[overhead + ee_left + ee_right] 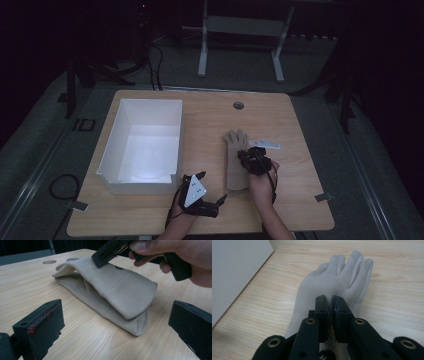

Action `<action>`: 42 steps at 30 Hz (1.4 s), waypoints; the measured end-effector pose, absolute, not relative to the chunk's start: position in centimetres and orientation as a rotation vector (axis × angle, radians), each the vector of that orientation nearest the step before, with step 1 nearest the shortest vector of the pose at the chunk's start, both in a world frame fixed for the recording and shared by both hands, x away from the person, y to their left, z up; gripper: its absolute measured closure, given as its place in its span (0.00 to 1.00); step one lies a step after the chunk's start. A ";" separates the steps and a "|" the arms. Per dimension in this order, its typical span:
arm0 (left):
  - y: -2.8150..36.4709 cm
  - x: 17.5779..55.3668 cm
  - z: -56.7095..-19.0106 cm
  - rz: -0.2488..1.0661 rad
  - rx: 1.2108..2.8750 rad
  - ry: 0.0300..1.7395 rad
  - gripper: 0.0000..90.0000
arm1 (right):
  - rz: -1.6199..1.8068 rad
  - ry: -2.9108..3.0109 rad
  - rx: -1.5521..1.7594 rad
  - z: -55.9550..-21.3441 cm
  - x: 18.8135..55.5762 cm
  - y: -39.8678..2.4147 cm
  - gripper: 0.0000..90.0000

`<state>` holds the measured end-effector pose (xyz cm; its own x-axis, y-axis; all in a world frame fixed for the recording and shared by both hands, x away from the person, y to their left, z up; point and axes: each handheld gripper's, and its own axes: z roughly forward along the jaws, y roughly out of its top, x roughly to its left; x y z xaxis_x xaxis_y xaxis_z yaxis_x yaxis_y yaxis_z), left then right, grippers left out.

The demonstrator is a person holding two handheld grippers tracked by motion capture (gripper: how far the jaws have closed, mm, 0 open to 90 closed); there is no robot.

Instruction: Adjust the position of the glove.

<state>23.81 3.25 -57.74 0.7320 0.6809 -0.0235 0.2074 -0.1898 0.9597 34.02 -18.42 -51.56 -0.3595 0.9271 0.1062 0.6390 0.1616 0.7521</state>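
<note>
A beige glove [234,162] [120,287] [332,272] lies on the wooden table [300,190], fingers pointing away from me. In the left gripper view a second beige layer lies under it, with its cuff sticking out. My right gripper [248,154] [100,258] [330,301] is shut, and its tip rests on the glove's upper side near the palm. I see no fabric between its jaws. My left gripper [212,186] [117,315] stands open at the table's front edge. It faces the glove's cuff, a short way from it.
A white open box [145,145] [234,272] stands on the table's left half, close to the left gripper. A small white and blue item [265,145] lies just right of the glove's fingers. A round cable hole [238,105] [49,262] sits near the far edge.
</note>
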 end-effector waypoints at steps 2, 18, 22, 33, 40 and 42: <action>3.2 23.8 -57.7 0.498 1.748 0.705 0.00 | 1.034 2.068 1.495 -51.7 34.0 -18.3 0.92; 3.3 23.8 -57.7 0.494 1.748 0.703 0.00 | 0.986 2.092 1.520 -54.0 34.2 -17.9 0.82; 3.3 23.8 -57.7 0.493 1.747 0.707 0.00 | 0.976 2.114 1.494 -54.9 34.3 -18.0 0.71; 3.1 23.7 -57.7 0.500 1.763 0.679 0.00 | 1.138 2.210 1.256 -51.7 34.8 -19.6 0.12; 2.9 23.7 -57.7 0.510 1.753 0.682 0.00 | 1.196 2.283 1.081 -50.8 35.1 -21.9 0.16; 2.9 23.8 -57.7 0.502 1.781 0.687 0.00 | 1.178 2.312 1.043 -50.6 35.1 -22.6 0.16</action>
